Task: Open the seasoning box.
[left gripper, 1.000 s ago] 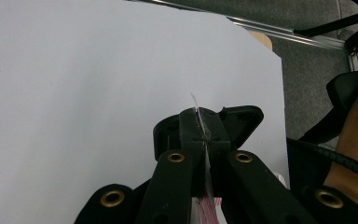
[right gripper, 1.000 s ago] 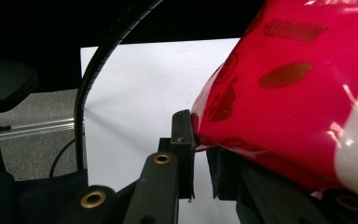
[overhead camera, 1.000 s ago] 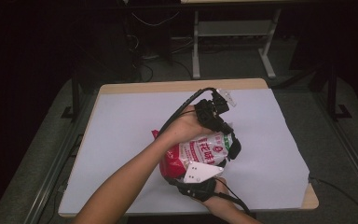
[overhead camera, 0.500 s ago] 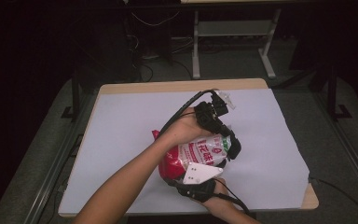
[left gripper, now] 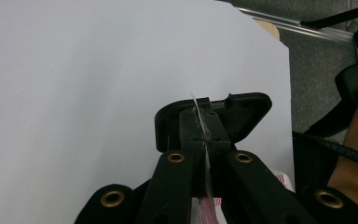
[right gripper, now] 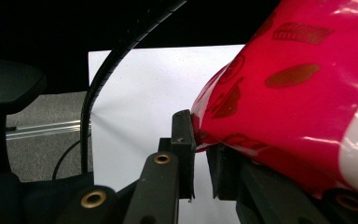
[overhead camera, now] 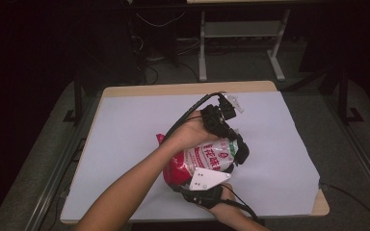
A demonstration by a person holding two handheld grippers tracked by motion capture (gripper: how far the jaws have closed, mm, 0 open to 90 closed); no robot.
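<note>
Bag: a red and white snack bag (overhead camera: 207,156) sits near the middle of the white-covered tabletop (overhead camera: 125,139), slightly toward its 5 o'clock side, held up between both grippers.
Left gripper: the left gripper (overhead camera: 238,149) comes over the top and bites the bag's 3 o'clock edge; in the left gripper view its fingers (left gripper: 189,128) are clenched on a thin sealed edge (left gripper: 200,121).
Right gripper: the right gripper (overhead camera: 188,185) meets the bag from 6 o'clock; its fingers (right gripper: 182,140) pinch a fold of the red film (right gripper: 298,93).
Step in hand: it looks like pulling the bag open.
How to do it well: keep both pinches tight on the film alone, draw the hands apart steadily, and hold the bag low over the tabletop so nothing spills.
Risk: the slick film may slip out.
</note>
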